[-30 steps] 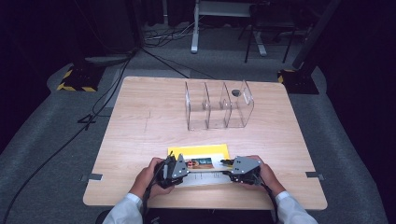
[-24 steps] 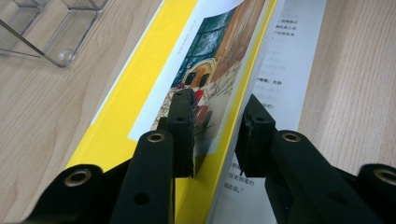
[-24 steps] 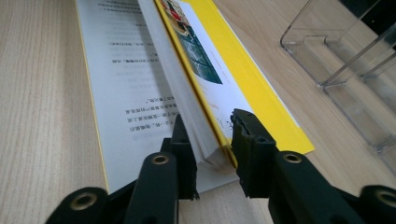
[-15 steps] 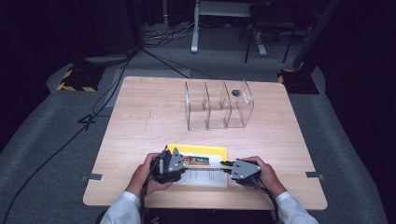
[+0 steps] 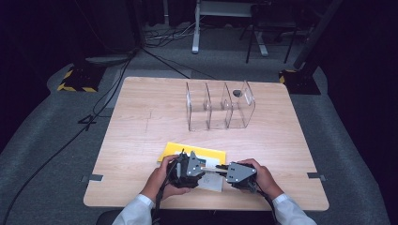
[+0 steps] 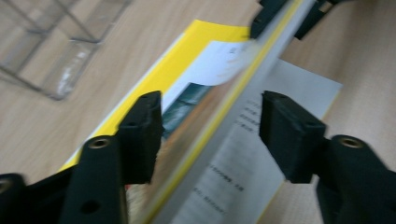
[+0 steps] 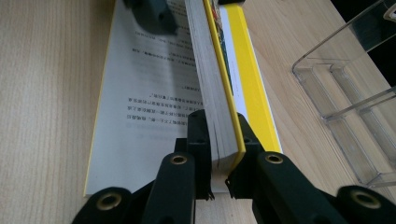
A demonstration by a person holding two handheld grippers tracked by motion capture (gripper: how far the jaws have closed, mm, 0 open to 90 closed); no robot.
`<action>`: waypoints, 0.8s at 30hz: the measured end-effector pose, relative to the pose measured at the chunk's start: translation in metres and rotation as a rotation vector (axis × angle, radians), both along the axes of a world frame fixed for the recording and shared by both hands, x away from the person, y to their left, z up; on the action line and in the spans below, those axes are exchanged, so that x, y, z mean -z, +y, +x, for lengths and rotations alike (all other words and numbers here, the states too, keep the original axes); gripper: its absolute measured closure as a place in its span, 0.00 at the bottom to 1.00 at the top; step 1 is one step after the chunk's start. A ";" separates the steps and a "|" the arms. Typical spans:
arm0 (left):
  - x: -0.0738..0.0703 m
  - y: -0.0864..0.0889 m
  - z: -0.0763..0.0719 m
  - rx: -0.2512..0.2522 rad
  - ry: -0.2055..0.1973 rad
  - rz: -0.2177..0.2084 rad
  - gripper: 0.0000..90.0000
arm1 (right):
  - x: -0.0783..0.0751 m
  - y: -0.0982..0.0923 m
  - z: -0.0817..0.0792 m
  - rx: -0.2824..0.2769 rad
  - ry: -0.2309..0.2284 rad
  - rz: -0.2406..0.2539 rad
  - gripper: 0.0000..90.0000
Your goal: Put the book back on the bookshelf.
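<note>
1. The left hand-held gripper (image 5: 199, 169) sits near the counter's (image 5: 141, 122) front edge. Its jaws stand apart and have just been opening. In the left gripper view the book's (image 6: 224, 116) raised block of pages runs between the pads (image 6: 144, 130) with a gap on either side.
2. The book lies open near the front edge, between the two hands. Its yellow cover (image 5: 187, 151) lies flat on the wood, with bare counter well beyond it toward the far side.
3. The right hand-held gripper (image 7: 219, 154) is clamped on the near edge of the upright page block (image 7: 210, 93); its jaws have just been closing onto it. The printed page (image 7: 144, 102) lies flat beside the block.
4. A clear plastic organizer (image 5: 219, 105) with three compartments stands upright toward the far edge, well apart from the book. Open wood surrounds it on both sides.
</note>
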State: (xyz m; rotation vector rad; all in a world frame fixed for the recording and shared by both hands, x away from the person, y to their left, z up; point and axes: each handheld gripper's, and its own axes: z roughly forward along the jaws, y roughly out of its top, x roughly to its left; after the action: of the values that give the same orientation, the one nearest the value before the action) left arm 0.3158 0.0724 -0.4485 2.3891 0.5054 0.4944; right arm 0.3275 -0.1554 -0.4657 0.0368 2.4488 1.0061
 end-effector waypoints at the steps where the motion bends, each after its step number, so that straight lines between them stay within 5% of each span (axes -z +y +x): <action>1: 0.002 0.000 0.000 -0.001 -0.006 0.013 0.55 | 0.000 0.000 0.001 0.002 0.005 0.007 0.91; 6: 0.008 0.007 0.007 -0.016 0.010 0.004 0.71 | 0.000 0.000 0.001 0.004 0.013 0.018 0.89; 12: 0.009 0.012 0.006 0.020 -0.021 0.023 0.79 | 0.003 -0.012 0.011 0.005 0.103 0.133 0.81; 15: 0.008 0.017 0.008 0.023 -0.009 -0.012 0.79 | 0.007 -0.022 0.017 0.001 0.135 0.178 0.84; 19: 0.005 0.021 0.009 0.008 0.001 -0.022 0.74 | -0.006 -0.012 0.004 -0.015 0.052 0.110 0.90; 24: 0.003 0.018 0.008 -0.010 -0.019 -0.026 0.65 | -0.014 -0.006 0.001 -0.028 0.048 0.100 0.92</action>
State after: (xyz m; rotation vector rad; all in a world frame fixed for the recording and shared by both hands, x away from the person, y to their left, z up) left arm 0.3243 0.0906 -0.4510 2.3561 0.5130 0.5110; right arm 0.3285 -0.1616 -0.4518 0.0605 2.4468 1.1520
